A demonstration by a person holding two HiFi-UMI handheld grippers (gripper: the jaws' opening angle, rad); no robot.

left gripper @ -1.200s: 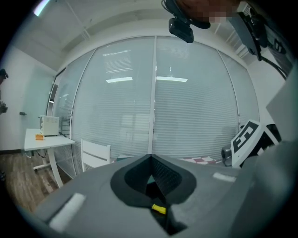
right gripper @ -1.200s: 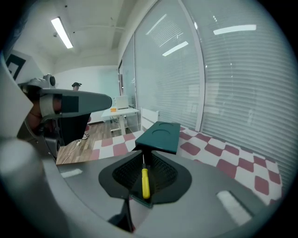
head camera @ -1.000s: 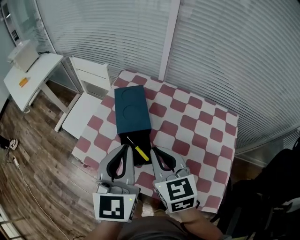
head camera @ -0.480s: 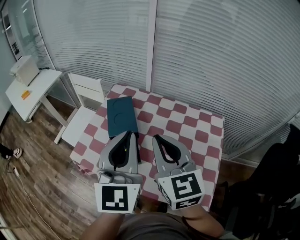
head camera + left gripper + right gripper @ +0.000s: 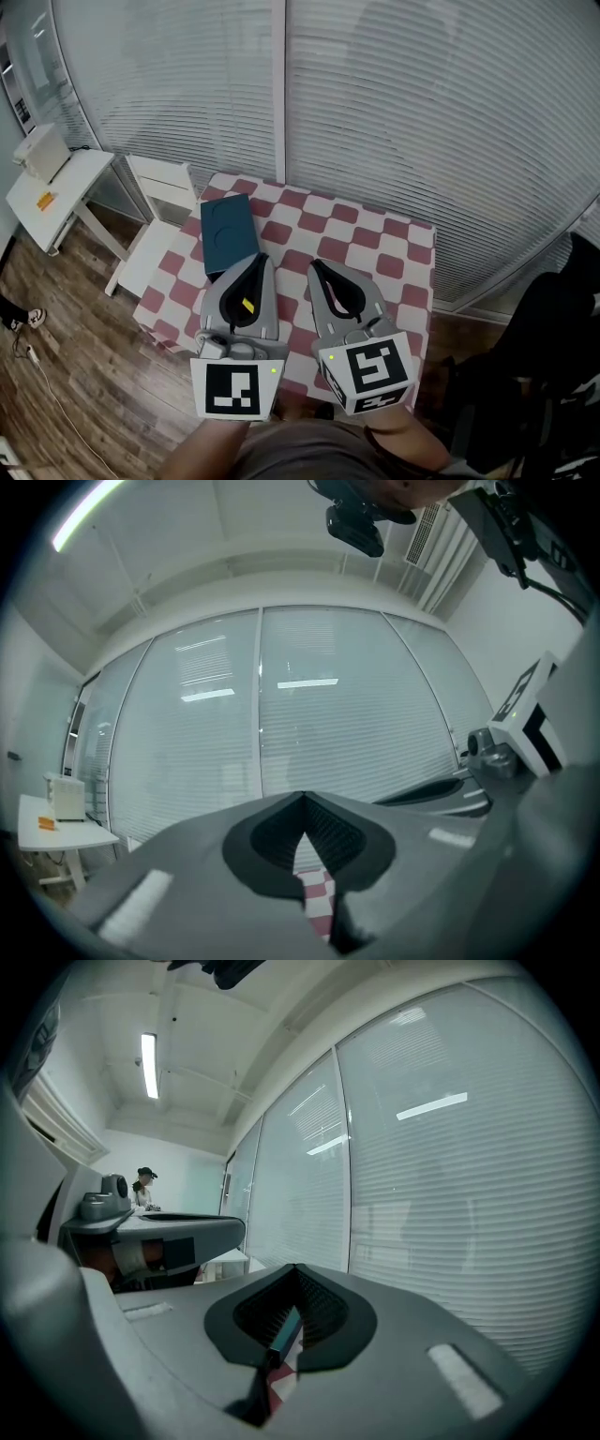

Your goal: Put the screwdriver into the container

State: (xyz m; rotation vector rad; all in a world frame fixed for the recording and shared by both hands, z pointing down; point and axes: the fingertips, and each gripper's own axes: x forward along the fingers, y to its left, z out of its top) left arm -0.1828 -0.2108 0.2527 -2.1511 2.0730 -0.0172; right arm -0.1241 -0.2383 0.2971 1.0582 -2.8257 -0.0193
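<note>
Table (image 5: 375, 248): the red-and-white checked top lies well below you, so come down over its left end first.
Container (image 5: 228, 234): the teal box lies lengthwise at that left end and is, by the task, your drop target.
Left gripper (image 5: 261, 258): its fingers are pressed together with nothing between them. Spread them before you descend.
Right gripper (image 5: 315, 266): it is likewise closed and empty. Hold it aside.
Screwdriver (image 5: 247, 306): only a yellow fleck shows through the left gripper's frame, probably the handle, near the container's near end. Grip it mid-handle.
</note>
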